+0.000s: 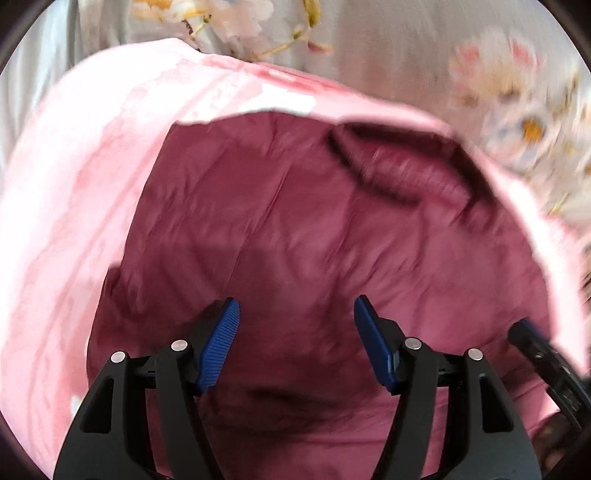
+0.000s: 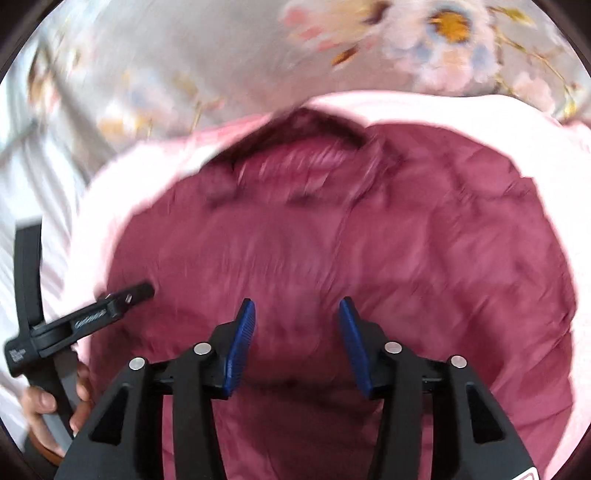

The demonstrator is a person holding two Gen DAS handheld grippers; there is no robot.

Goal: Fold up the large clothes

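Note:
A dark maroon quilted jacket (image 1: 295,221) lies spread flat on a pink cloth (image 1: 74,184), its ribbed collar (image 1: 406,173) at the far side. My left gripper (image 1: 296,314) hovers over the jacket's near part, open and empty. In the right wrist view the same jacket (image 2: 406,258) fills the middle, collar (image 2: 295,162) far. My right gripper (image 2: 297,314) is open and empty above it. The left gripper (image 2: 140,291) shows at the left of the right wrist view, held by a hand (image 2: 40,402). The right gripper's edge (image 1: 535,343) shows at the lower right of the left wrist view.
The pink cloth (image 2: 122,177) lies on a grey bedsheet with a flower print (image 2: 450,33), which also shows in the left wrist view (image 1: 524,110). A white fabric area (image 2: 29,184) lies to the left. Both views are blurred by motion.

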